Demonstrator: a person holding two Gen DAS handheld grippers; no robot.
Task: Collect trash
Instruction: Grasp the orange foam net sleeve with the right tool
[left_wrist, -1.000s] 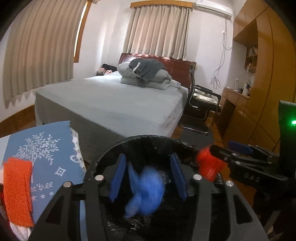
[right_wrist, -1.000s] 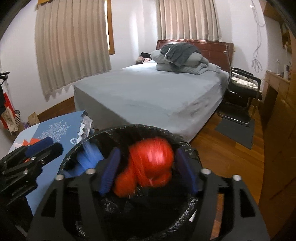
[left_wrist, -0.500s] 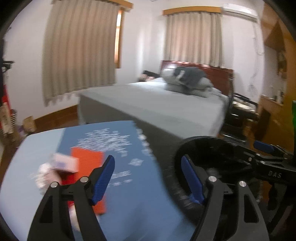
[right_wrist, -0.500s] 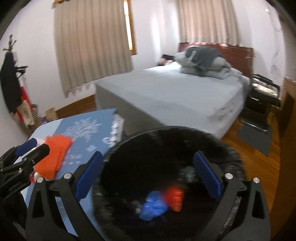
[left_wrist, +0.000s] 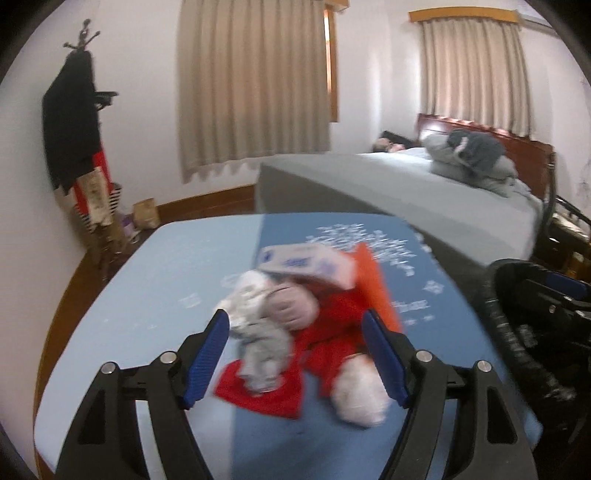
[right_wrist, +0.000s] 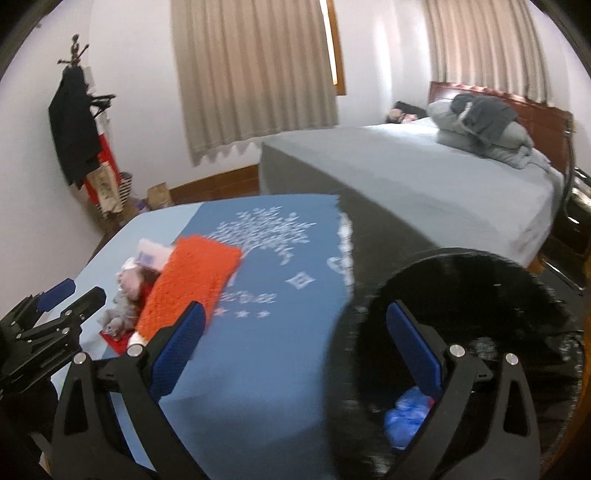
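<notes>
Blue table (left_wrist: 177, 280) under spread, empty left claw (left_wrist: 295, 354); right claw (right_wrist: 295, 354) likewise.

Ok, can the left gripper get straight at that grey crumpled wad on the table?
Probably yes. The left gripper has its jaws wide open and empty, and the grey crumpled wad lies right between and ahead of them on the red sheet. Nothing stands between; the pink wad crowds its far side.

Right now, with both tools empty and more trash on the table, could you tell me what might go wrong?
1. The left tool faces a tangled pile: grey crumpled paper on a red wrapper. A grasp may lift only part.
2. The white box perches tilted on the pile and could slide off.
3. The trash bin sits beside the table edge; a low swing might bump it.
</notes>
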